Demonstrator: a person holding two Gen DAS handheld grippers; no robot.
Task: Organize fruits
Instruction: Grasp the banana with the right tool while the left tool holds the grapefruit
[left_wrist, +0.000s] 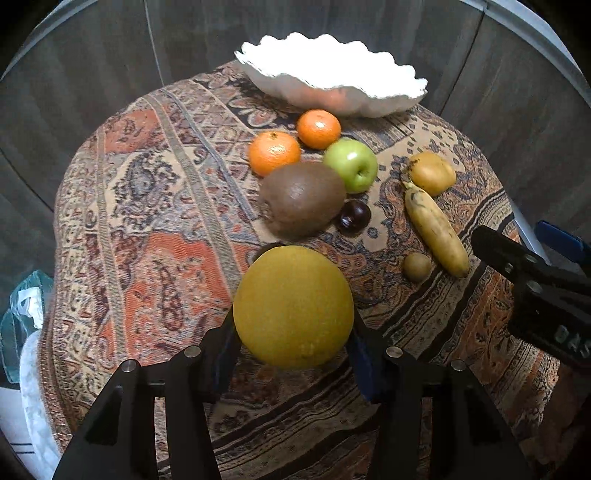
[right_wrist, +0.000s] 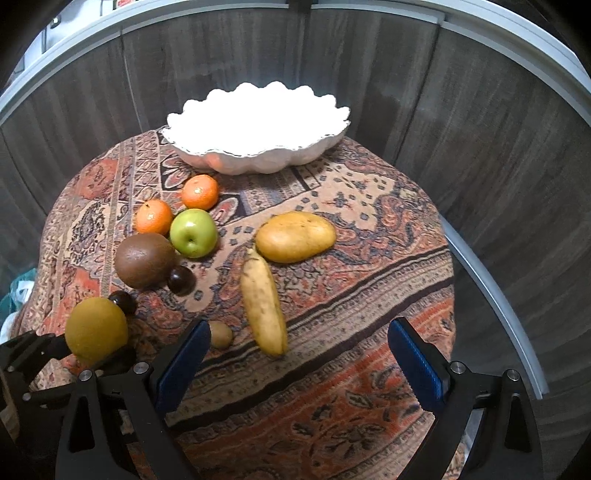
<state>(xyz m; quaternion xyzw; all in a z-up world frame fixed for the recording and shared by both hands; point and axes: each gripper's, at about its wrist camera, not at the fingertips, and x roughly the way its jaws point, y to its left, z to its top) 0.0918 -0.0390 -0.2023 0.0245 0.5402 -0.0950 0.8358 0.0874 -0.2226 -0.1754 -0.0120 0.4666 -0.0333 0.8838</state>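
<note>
So my left gripper (left_wrist: 293, 332) had its jaws pinching the big round yellow fruit (left_wrist: 293, 306), one jaw on each side of it, holding it just above the near part of the surface (left_wrist: 155, 229). The fruit's skin looked dull mustard-yellow with a fine speckle, smooth and nearly a perfect ball, no stem that I could see from the left wrist view. My right gripper (right_wrist: 299, 358) hung over the near right side with its jaws spread wide, blue pads (right_wrist: 415, 360) facing each other and nothing between them. The rest of the fruit sat loose on the patterned cloth: two oranges (left_wrist: 274, 153) side by side, a green apple (left_wrist: 351, 165) just beside them, a big brown kiwi (left_wrist: 303, 198) touching the apple, and a dark plum (left_wrist: 354, 217) tucked against the kiwi. A second dark plum (right_wrist: 123, 302) peeked out just behind the held fruit in the right wrist view. Off to the right lay a spotty yellow banana (left_wrist: 436, 229), with a yellowish mango (right_wrist: 295, 237) at its far end and a small brownish-green fruit (left_wrist: 416, 266) near its close end. The white wavy-edged bowl (left_wrist: 369, 99) stood at the far edge of the surface, its inside blown out white, so I couldn't tell what was in it.
</note>
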